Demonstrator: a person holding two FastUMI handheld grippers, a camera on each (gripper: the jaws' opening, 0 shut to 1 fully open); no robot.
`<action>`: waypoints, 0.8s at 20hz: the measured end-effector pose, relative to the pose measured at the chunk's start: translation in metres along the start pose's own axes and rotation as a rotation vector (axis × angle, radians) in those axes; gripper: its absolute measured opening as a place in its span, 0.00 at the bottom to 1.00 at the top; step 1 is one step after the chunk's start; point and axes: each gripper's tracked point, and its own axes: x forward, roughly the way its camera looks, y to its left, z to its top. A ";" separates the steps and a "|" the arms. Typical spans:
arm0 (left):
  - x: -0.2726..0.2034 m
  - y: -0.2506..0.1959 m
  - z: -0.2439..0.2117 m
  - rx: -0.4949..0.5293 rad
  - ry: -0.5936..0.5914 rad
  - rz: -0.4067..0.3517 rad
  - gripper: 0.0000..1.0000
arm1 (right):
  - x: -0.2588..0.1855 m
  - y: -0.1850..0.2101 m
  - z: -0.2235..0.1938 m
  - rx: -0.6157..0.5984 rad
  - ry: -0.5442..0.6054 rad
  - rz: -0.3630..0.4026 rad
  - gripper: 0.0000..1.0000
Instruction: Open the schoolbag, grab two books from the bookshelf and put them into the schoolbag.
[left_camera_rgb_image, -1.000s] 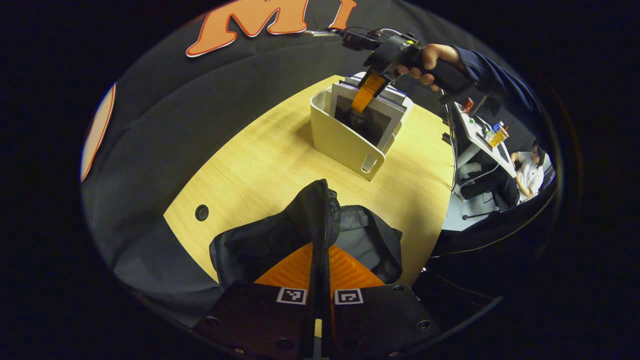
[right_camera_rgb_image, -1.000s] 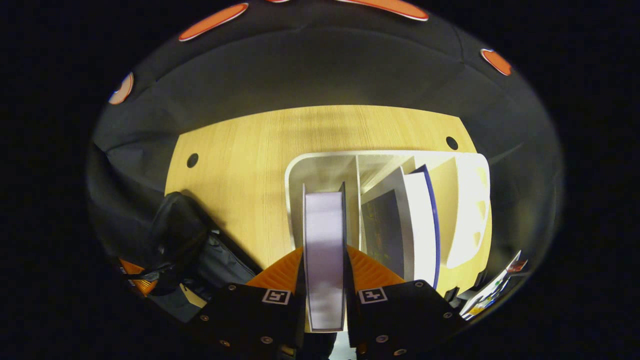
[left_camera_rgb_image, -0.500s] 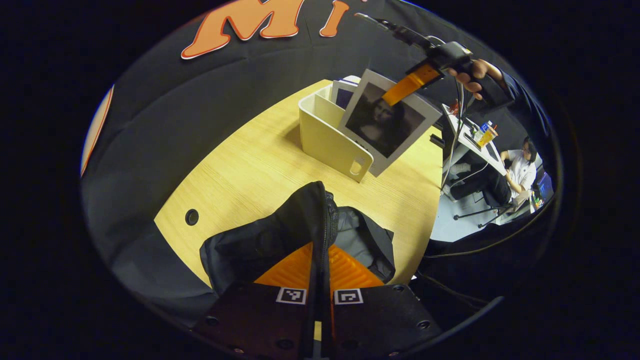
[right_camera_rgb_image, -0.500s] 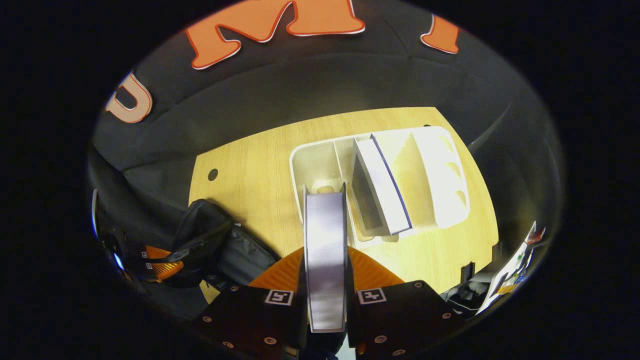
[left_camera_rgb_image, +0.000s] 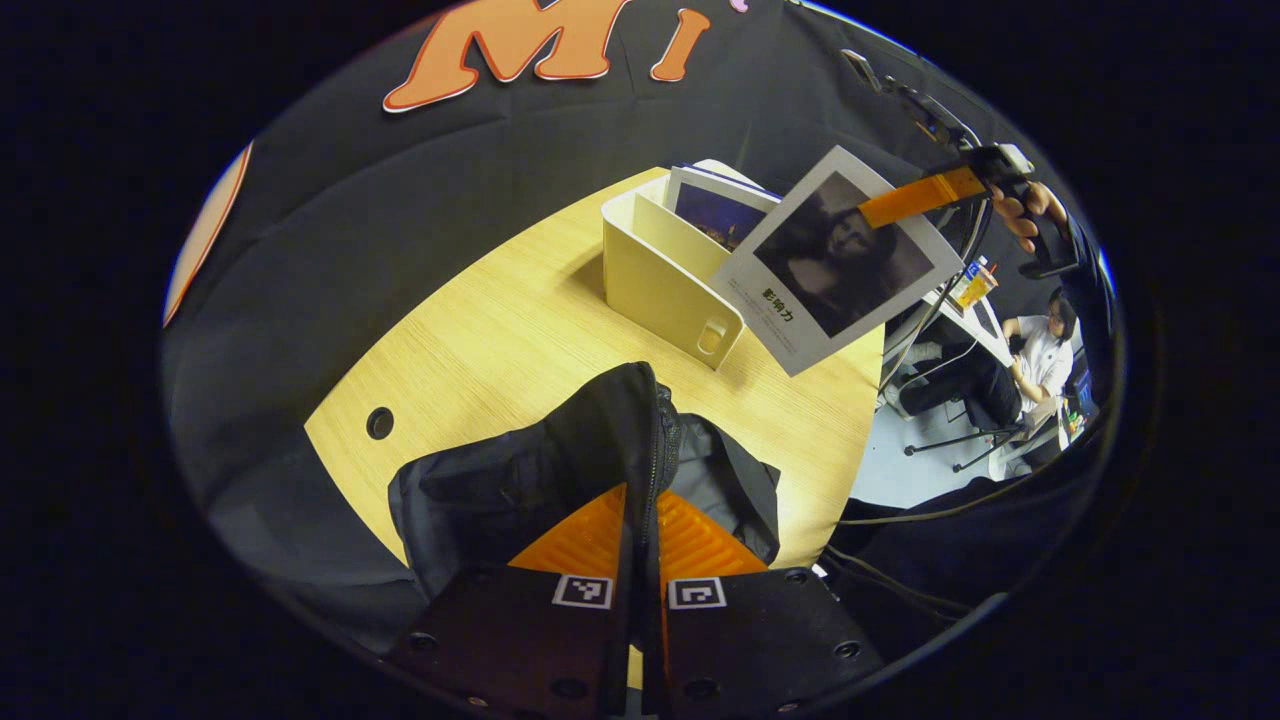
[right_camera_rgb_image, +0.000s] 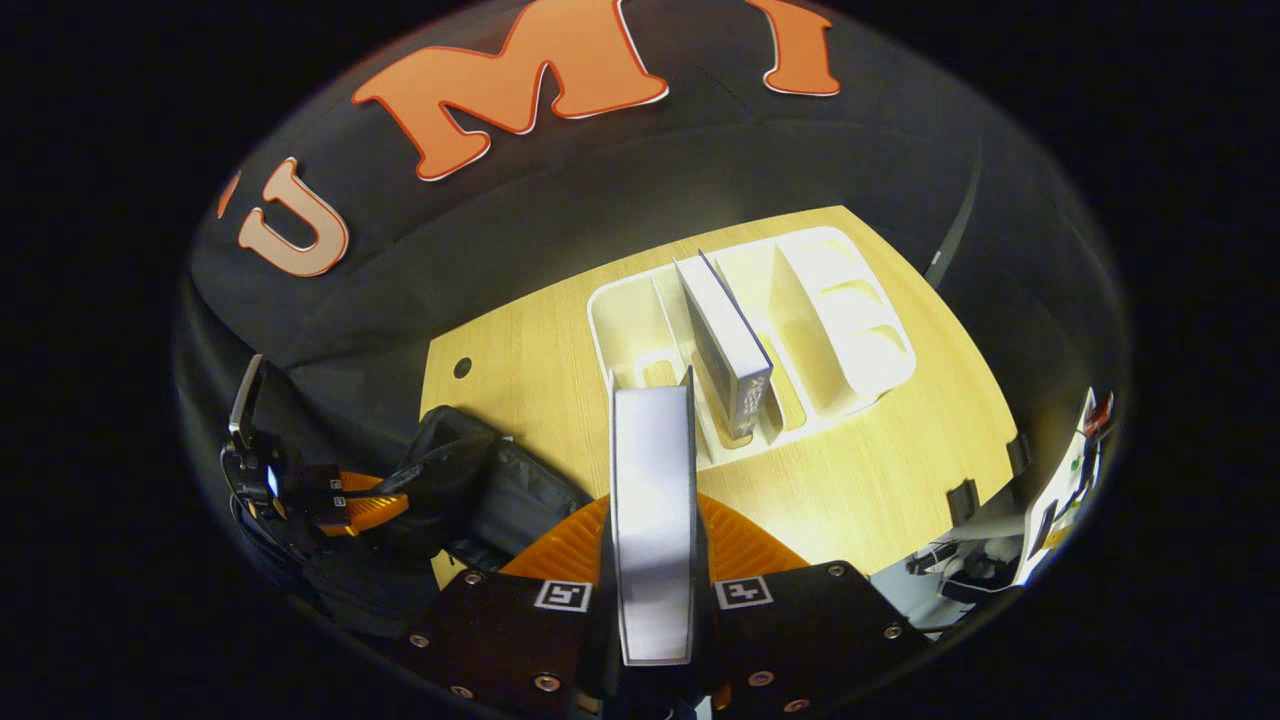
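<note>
Wide wooden table (left_camera_rgb_image: 500, 340) underneath it all, pale grain, a round cable hole near its edge. On it, nearest the left tongs, the black schoolbag (left_camera_rgb_image: 560, 480) slumps with its mouth gaping, grey lining showing. The left tongs (left_camera_rgb_image: 640, 520) are clamped tight on the bag's zipped rim, orange fingers pressed either side of the fabric, holding that edge up. From the right gripper view you can pick out the same schoolbag (right_camera_rgb_image: 470, 490) at the table's near-left corner, with the left tongs (right_camera_rgb_image: 370, 505) pinching it from the side.

Further back stands the cream bookshelf (left_camera_rgb_image: 665, 280), a divided desktop rack. One book (left_camera_rgb_image: 715, 205) with a dark-blue cover leans in a middle slot; in the right gripper view that book (right_camera_rgb_image: 730, 345) tilts against a divider of the bookshelf (right_camera_rgb_image: 840, 320).

And there's the lifted book (left_camera_rgb_image: 835, 260), grey-bordered with a dark portrait cover, up in the air, clear of the rack, hanging tilted above the table's far-right side. The right tongs (left_camera_rgb_image: 915, 195) grip it by the top edge; close up, the lifted book (right_camera_rgb_image: 652, 520) sits edge-on, squeezed between the right tongs (right_camera_rgb_image: 655, 540).
</note>
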 end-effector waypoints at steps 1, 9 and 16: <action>0.000 -0.002 -0.001 -0.001 0.000 0.000 0.06 | -0.003 0.000 -0.006 0.022 -0.009 0.016 0.30; 0.003 -0.012 -0.004 -0.023 0.022 -0.013 0.05 | -0.020 0.015 -0.060 0.140 -0.034 0.215 0.30; 0.006 -0.013 0.004 -0.034 0.035 0.011 0.05 | 0.011 0.038 -0.097 0.230 -0.006 0.360 0.30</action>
